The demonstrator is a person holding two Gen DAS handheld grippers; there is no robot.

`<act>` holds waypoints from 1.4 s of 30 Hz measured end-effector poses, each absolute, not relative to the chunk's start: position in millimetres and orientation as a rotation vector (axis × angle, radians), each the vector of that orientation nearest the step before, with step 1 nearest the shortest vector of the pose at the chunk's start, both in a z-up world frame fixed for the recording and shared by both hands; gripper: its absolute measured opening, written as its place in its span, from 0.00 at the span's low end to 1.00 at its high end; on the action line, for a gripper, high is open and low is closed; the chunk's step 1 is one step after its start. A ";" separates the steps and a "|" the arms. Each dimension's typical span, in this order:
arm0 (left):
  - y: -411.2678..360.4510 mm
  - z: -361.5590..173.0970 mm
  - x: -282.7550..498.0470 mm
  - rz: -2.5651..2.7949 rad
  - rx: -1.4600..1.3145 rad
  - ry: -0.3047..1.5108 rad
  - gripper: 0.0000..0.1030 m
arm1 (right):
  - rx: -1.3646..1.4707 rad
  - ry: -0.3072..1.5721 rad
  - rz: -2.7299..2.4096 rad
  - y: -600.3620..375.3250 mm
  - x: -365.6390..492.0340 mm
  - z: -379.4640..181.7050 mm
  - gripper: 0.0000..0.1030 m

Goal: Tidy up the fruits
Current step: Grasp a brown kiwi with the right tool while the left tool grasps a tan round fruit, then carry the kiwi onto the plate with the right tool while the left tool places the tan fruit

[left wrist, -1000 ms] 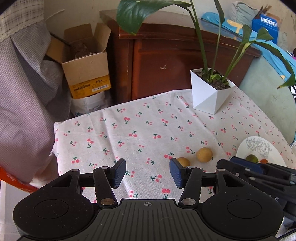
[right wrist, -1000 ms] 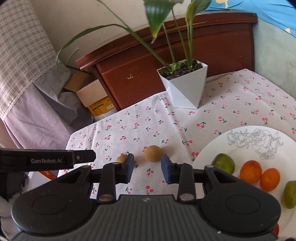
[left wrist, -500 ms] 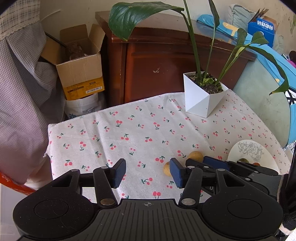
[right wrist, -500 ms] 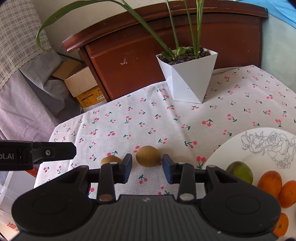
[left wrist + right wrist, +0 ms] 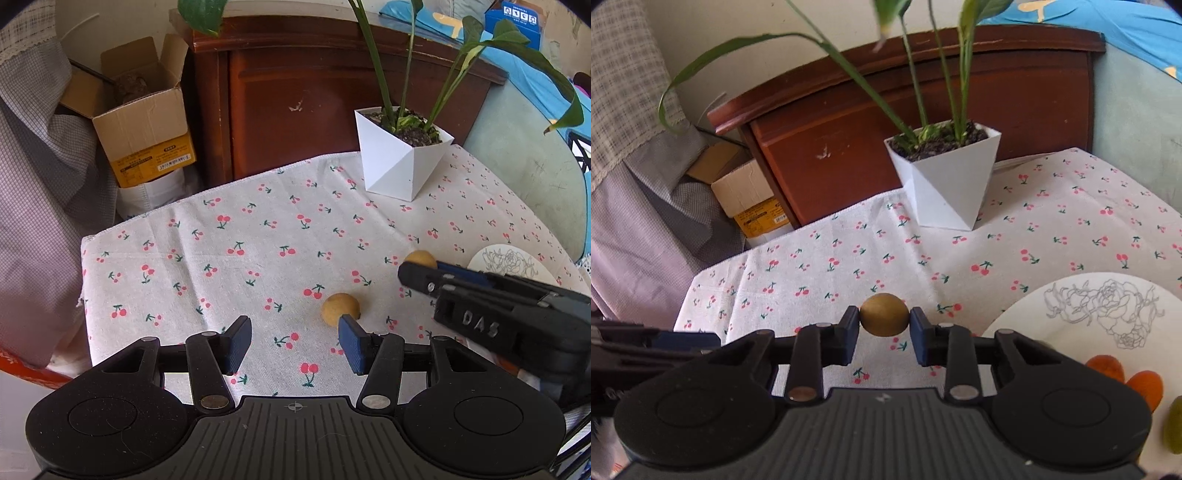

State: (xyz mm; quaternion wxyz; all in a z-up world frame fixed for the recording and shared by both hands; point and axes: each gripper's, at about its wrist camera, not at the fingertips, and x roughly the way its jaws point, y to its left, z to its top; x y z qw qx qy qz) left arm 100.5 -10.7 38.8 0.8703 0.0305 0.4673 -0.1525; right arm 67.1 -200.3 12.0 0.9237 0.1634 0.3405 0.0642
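The right claw [image 5: 884,330] has just been closing and now pinches a brown kiwi [image 5: 884,314] between its blue pads [image 5: 851,334], at the fruit's widest part; from the right wrist view the kiwi seems clear of the cherry-print cloth on the counter [image 5: 1052,221], though I cannot be sure it has fully left it. The left claw [image 5: 294,344] hangs spread over the cloth with nothing between its jaws; a second, smaller brown fruit [image 5: 340,308] lies on the cloth just beyond its right pad [image 5: 351,349], apparently not touched.

The white plate [image 5: 1071,299] with the drawn rose sits to the right of the held kiwi, already carrying orange fruits [image 5: 1145,384] and a green one [image 5: 1174,428] at its near right side; the left part of the plate looks bare.

To do this step well, as I judge it: keep the pinch steady and centred, since a round, firm fruit can squirt out if the pads slide off its middle; lift enough to clear the plate's rim before swinging right; set the kiwi on the bare left part, low and gently, so it does not roll into the others; spread the jaws only once it rests; keep well clear of the white plant pot [image 5: 945,177] at the far side.
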 end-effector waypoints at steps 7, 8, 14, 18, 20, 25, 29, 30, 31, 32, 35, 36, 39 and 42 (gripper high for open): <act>-28.5 29.2 98.6 -0.356 0.088 0.964 0.49 | 0.386 0.671 0.092 -225.2 56.0 21.2 0.29; -30.0 28.1 99.4 -0.354 0.083 0.961 0.49 | 0.383 0.673 0.089 -226.8 54.6 20.8 0.29; -32.5 20.4 104.9 -0.339 0.048 0.960 0.46 | 0.390 0.676 0.084 -233.2 49.2 20.9 0.29; -33.9 19.2 104.6 -0.351 0.024 0.958 0.46 | 0.402 0.674 0.076 -236.3 47.8 21.6 0.29; -35.3 19.1 104.5 -0.350 0.028 0.951 0.46 | 0.406 0.674 0.076 -236.7 47.3 21.8 0.29; -37.2 15.5 107.4 -0.346 0.014 0.950 0.44 | 0.403 0.676 0.079 -236.0 45.9 22.5 0.29; -41.6 12.7 108.4 -0.346 0.034 0.944 0.32 | 0.407 0.678 0.077 -237.4 42.5 22.9 0.29; -42.4 12.5 108.6 -0.350 0.036 0.943 0.28 | 0.410 0.678 0.077 -238.2 41.7 23.1 0.29; -42.3 12.5 108.6 -0.351 0.030 0.944 0.25 | 0.416 0.679 0.077 -239.3 41.0 23.3 0.29; -42.2 12.6 108.7 -0.351 0.026 0.945 0.24 | 0.426 0.681 0.076 -240.6 40.5 23.3 0.29; -43.4 14.2 108.3 -0.351 0.017 0.944 0.24 | 0.455 0.688 0.069 -246.0 38.5 24.1 0.29; -43.7 15.7 108.1 -0.348 0.012 0.942 0.24 | 0.455 0.687 0.066 -247.7 37.4 25.8 0.29; -46.7 26.5 107.4 -0.367 -0.010 0.914 0.24 | 0.449 0.670 0.063 -255.6 32.1 35.3 0.29; -51.5 40.9 105.4 -0.400 -0.059 0.889 0.24 | 0.452 0.650 0.052 -269.9 24.4 46.0 0.29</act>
